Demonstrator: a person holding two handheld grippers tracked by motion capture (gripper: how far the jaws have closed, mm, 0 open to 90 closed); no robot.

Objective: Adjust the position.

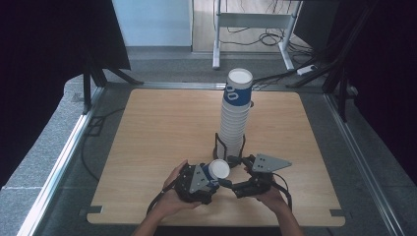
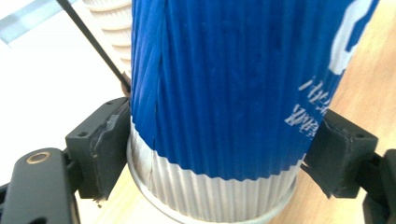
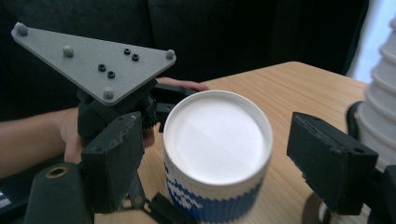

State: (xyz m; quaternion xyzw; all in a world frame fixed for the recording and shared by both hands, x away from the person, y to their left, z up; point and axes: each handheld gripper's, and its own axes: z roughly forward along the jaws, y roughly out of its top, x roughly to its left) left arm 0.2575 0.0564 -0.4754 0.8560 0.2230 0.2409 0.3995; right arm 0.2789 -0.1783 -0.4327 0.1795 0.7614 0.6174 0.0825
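Note:
A blue ribbed paper cup [image 1: 217,170] is held just above the table's front edge with its white flat end up. My left gripper [image 1: 212,179] is shut on it. In the left gripper view both pads [image 2: 100,149] press the cup [image 2: 224,93] near its pale rim. My right gripper [image 1: 235,176] stands open just right of it. In the right gripper view its jaws stand apart on either side of the cup's white end [image 3: 217,135] and touch nothing. The left gripper's grey plate [image 3: 93,60] shows behind the cup.
A tall stack of the same cups [image 1: 235,113] stands upside down in a black wire holder [image 1: 222,147] at the middle of the wooden table [image 1: 157,128], just behind both grippers. It also appears as a stack [image 3: 380,102] at the edge of the right gripper view. Black curtains flank the table.

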